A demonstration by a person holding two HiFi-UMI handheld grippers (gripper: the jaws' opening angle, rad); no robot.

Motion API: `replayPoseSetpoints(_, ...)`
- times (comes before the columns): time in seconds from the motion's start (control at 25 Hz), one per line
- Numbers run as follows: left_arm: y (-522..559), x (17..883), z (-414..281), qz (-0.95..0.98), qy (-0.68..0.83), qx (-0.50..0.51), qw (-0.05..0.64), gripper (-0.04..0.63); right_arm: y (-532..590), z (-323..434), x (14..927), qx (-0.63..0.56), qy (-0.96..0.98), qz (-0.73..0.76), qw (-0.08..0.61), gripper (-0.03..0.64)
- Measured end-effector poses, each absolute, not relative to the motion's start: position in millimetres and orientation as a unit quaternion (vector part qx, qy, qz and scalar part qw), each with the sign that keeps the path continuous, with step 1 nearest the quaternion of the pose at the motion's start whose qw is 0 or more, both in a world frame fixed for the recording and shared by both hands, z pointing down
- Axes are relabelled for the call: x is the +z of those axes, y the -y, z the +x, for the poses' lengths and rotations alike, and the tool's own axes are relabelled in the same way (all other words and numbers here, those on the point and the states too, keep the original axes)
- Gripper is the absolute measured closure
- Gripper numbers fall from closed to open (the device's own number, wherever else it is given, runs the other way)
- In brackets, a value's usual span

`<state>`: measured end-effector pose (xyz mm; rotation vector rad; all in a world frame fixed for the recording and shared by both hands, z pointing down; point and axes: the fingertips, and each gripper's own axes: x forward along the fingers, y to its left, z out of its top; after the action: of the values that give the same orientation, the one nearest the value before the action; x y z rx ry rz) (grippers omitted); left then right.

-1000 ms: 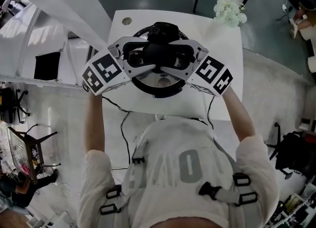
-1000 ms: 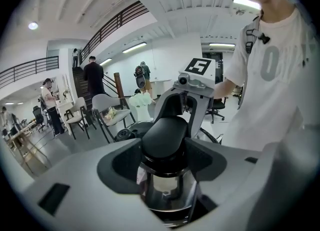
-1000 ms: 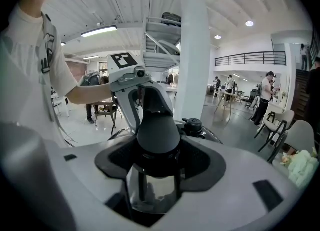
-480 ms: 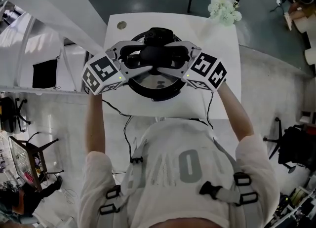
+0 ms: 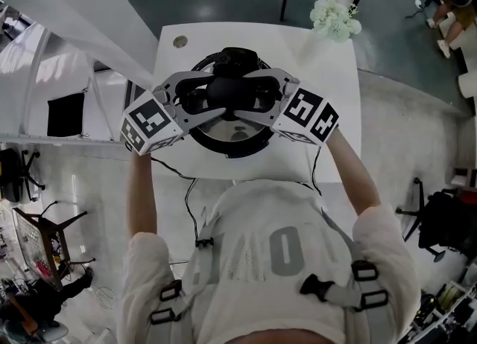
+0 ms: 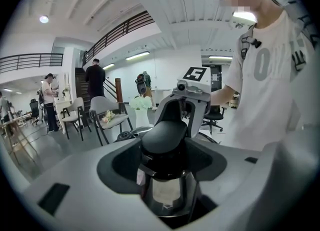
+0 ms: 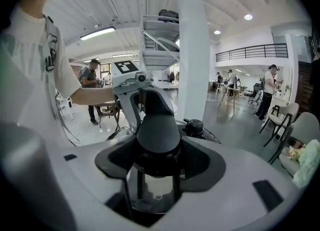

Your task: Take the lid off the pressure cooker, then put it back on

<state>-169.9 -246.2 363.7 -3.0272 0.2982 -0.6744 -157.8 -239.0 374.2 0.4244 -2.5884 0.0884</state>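
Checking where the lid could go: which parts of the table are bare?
Widest bare patch: the table right of the cooker, up to the far corner by the flowers. A smaller one lies far left, round the hole. The middle is crowded: left gripper and right gripper both clamp the lid handle.

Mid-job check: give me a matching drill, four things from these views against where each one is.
Things:
1. lid handle
2. left gripper
3. white flowers
4. round hole

Places or states:
A. far-left corner of the table
B. by the table's far-right corner
C. gripped from both sides
D. shut on the handle, at the head view's left

Pairs: 1-C, 2-D, 3-B, 4-A
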Motion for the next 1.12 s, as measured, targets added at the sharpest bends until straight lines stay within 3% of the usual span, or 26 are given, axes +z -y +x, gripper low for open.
replayPoseSetpoints(0.96, 248, 366, -173, -0.958, -0.151, -0.242, 0.018, 0.325, 240, -143, 371, -0.007, 0.949, 0.163, 0.271, 0.359)
replayPoseSetpoints(1.12, 244, 364, -185, -0.955, -0.163, -0.247, 0.015, 0.373, 248, -134, 371, -0.005, 0.945, 0.184, 0.272, 0.357)
